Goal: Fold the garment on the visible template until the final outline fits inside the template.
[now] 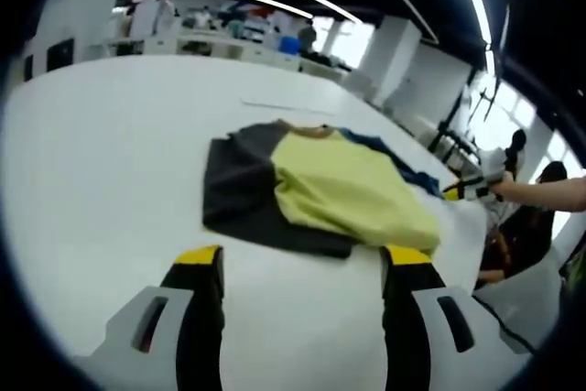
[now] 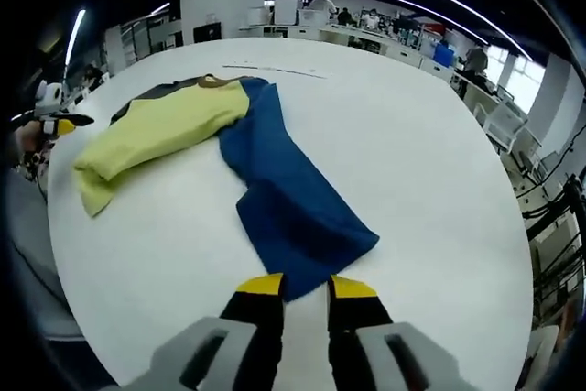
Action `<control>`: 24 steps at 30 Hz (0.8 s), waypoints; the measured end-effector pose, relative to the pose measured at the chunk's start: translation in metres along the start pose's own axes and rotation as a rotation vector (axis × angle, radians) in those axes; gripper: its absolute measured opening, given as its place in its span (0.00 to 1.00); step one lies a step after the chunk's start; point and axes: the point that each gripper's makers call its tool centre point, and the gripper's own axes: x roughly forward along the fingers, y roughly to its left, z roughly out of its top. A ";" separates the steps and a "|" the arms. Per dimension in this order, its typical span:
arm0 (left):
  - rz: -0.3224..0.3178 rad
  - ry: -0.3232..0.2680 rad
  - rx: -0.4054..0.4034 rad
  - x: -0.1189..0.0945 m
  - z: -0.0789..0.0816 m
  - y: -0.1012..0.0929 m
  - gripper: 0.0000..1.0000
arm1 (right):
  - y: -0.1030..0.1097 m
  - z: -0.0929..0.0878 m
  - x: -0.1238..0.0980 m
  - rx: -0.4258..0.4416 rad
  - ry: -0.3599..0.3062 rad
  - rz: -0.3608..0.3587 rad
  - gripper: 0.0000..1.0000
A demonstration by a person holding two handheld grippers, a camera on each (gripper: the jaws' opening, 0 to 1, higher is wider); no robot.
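Observation:
A garment lies on the white table (image 1: 110,180), made of a dark grey panel (image 1: 238,190), a yellow-green panel (image 1: 348,190) folded over it, and a blue part (image 1: 403,167) behind. In the right gripper view the blue part (image 2: 288,199) stretches toward me from the yellow-green panel (image 2: 165,125). My left gripper (image 1: 304,258) hovers open and wide just short of the grey edge, holding nothing. My right gripper (image 2: 307,287) has its jaws a little apart, with the blue part's near corner reaching between the tips. The right gripper (image 1: 476,180) also appears beyond the garment, and the left gripper (image 2: 55,116) at the table's edge.
A thin dark line (image 1: 284,105) is marked on the table beyond the garment, also seen as the line (image 2: 275,70). A person's arm (image 1: 549,191) holds the right gripper. Desks and shelves (image 2: 366,25) stand far behind. The table edge (image 2: 64,254) runs close on the left.

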 end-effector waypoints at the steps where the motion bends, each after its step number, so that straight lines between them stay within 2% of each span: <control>1: -0.001 -0.002 -0.006 0.000 0.000 0.000 0.66 | 0.000 0.000 0.000 0.001 0.000 -0.001 0.14; 10: -0.005 -0.004 -0.017 0.002 -0.004 -0.003 0.66 | 0.005 -0.001 0.000 0.031 -0.001 0.014 0.06; 17: -0.005 -0.007 -0.020 0.002 -0.004 -0.003 0.66 | 0.004 -0.002 -0.001 0.085 -0.030 0.021 0.04; 21: -0.005 -0.010 -0.020 0.001 -0.003 -0.003 0.66 | 0.004 -0.003 -0.003 0.044 -0.007 0.005 0.09; 24: -0.005 -0.010 -0.020 0.001 -0.003 -0.002 0.66 | 0.005 -0.003 -0.004 0.046 -0.018 0.007 0.16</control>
